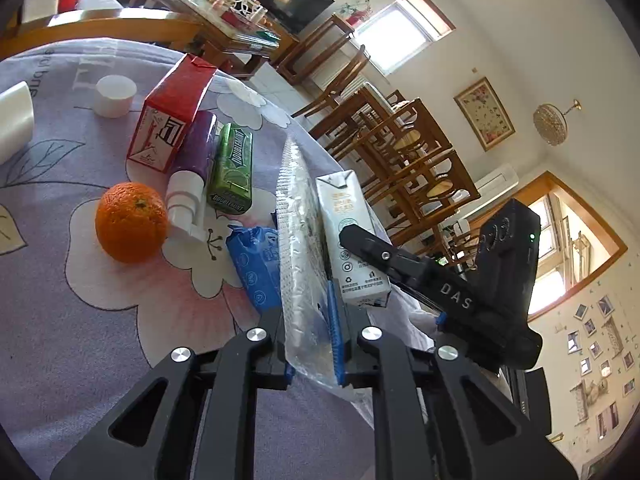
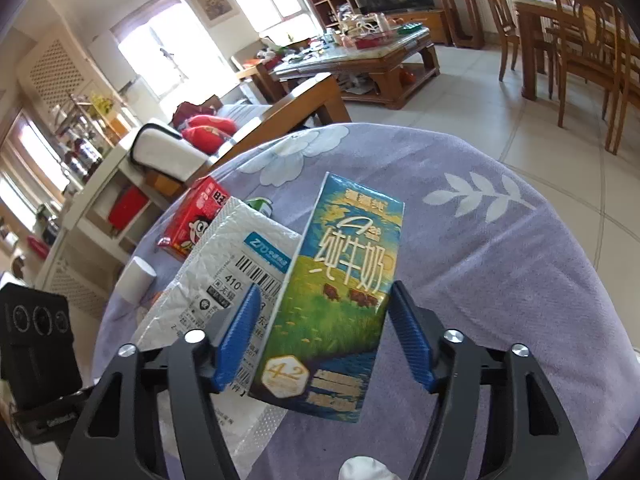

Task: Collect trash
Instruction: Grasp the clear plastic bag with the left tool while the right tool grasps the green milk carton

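While the left gripper (image 1: 310, 344) pinches the bubble mailer (image 1: 298, 264), the right gripper (image 2: 324, 336) sits spread around the milk carton (image 2: 336, 292) near the tablecloth (image 2: 500, 260) edge. Orange (image 1: 131, 222), gum pack (image 1: 231, 168) and red box (image 1: 170, 120) crowd the far left.

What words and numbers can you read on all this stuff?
"DOUBLEMINT": green gum pack.
"纯牛奶" and "4.2": milk carton.
"ZTO" and "410-": shipping label on the white mailer bag.
"DAS": right gripper's black arm.
Red carton: print unreadable.
Recycling fine print: too small.
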`<action>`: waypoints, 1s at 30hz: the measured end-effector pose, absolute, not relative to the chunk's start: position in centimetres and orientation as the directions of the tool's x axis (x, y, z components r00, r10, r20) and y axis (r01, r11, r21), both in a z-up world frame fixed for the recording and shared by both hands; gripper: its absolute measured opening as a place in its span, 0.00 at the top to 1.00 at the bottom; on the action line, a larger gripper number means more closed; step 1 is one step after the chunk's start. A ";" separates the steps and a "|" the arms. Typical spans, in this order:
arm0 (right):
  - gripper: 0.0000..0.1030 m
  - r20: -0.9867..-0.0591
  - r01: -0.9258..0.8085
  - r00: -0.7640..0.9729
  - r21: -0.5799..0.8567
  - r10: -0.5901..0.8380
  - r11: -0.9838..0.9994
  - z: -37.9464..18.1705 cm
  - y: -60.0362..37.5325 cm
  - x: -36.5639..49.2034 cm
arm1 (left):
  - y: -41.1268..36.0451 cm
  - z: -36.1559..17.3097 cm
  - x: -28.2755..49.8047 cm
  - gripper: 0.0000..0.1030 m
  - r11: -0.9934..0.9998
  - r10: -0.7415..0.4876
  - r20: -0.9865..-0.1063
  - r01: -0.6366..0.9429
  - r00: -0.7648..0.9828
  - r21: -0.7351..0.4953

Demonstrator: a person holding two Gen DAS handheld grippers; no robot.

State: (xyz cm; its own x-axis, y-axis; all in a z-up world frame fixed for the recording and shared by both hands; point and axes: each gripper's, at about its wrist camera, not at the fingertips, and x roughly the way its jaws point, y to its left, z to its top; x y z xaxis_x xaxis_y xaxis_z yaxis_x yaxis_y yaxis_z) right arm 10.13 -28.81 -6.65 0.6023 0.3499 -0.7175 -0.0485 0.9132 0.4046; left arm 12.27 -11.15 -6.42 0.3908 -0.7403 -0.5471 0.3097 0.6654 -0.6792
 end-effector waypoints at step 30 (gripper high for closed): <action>0.51 -0.617 -0.013 0.724 0.432 0.306 0.902 -2.9 -38.2 -2.4 | -15.3 -0.2 6.4 0.91 0.750 -0.661 -0.515 0.517 0.546 -0.414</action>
State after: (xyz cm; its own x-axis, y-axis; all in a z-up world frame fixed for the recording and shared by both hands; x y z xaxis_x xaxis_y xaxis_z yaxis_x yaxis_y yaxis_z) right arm -2.44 -38.22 -2.87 0.7245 0.3065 -0.6174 -0.0133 0.9018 0.4320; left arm 6.40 -15.34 -0.24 0.5463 -0.6607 -0.5147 0.5167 0.7496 -0.4137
